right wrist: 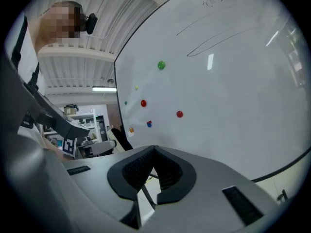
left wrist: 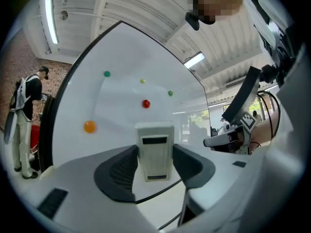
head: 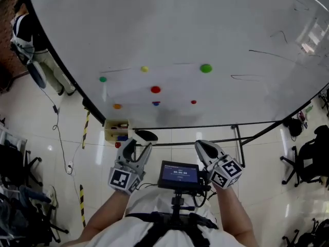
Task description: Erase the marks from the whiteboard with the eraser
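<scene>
I hold the eraser [left wrist: 155, 161], likely light and stiff, clamped by its sides in the left gripper [left wrist: 155, 148]; right gripper [right wrist: 154, 153] closed, empty.

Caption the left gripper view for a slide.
Left gripper shut on the white eraser, facing the whiteboard dotted with coloured magnets.

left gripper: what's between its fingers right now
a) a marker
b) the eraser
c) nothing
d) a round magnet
B: the left gripper view shows the pale rectangular eraser clamped between the dark fingers of the left gripper.
</scene>
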Demonstrator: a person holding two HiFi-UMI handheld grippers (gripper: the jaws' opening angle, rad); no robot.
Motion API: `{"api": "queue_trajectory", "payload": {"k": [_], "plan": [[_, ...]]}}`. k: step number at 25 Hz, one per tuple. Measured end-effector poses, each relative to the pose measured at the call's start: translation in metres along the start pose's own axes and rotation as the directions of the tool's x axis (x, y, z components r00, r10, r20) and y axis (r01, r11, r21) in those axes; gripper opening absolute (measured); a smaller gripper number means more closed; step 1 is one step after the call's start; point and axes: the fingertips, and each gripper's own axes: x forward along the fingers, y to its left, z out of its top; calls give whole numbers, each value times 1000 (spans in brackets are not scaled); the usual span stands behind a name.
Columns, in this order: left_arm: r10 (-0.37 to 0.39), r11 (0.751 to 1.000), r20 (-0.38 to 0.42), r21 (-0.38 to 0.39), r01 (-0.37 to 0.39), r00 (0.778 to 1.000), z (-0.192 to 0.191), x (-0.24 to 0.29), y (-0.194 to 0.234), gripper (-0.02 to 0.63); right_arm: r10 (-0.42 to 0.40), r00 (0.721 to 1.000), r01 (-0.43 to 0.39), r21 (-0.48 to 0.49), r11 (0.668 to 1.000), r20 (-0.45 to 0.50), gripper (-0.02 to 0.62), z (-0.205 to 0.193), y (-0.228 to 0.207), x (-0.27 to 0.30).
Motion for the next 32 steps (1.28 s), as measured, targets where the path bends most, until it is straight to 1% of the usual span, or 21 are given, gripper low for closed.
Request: {"api": "queue_trajectory", "payload": {"k": [4, 7, 10, 15, 19, 21, 23, 26, 29, 32], "plan": [[-85, 996, -30, -7, 85, 996, -2, 23, -46, 250, -67, 997, 66, 28, 997, 32, 25, 7, -22, -48], [-138, 990, -32, 15, 138, 990, 5, 40, -85, 250, -105, 993, 104, 37, 994, 50, 25, 12, -38, -86], [-163, 986, -48, 34, 164, 986, 2, 49, -120, 250, -143, 988, 140, 60, 988, 54, 25, 11, -52, -123], [-180, 983, -92, 14, 182, 979, -7, 68, -173, 249, -182, 981, 178, 59, 982, 68, 25, 20, -76, -183], [-247, 966, -139, 42, 255, 959, -17, 76, -235, 249, -223, 972, 215, 105, 971, 72, 25, 8, -100, -239], [-262, 961, -148, 56, 272, 954, -18, 81, -264, 249, -229, 971, 220, 117, 969, 73, 25, 5, -110, -265], [-250, 965, -147, 44, 259, 957, -18, 85, -286, 249, -233, 969, 222, 123, 967, 81, 25, 4, -117, -290], [-202, 979, -154, 3, 205, 967, -21, 88, -309, 251, -240, 966, 228, 125, 966, 98, 25, 8, -126, -326], [-162, 987, -154, -1, 163, 975, -21, 90, -327, 253, -250, 960, 237, 116, 965, 122, 25, 17, -138, -361], [-149, 989, -164, -6, 150, 975, -21, 92, -349, 250, -277, 950, 263, 112, 958, 142, 25, 23, -150, -395]]}}
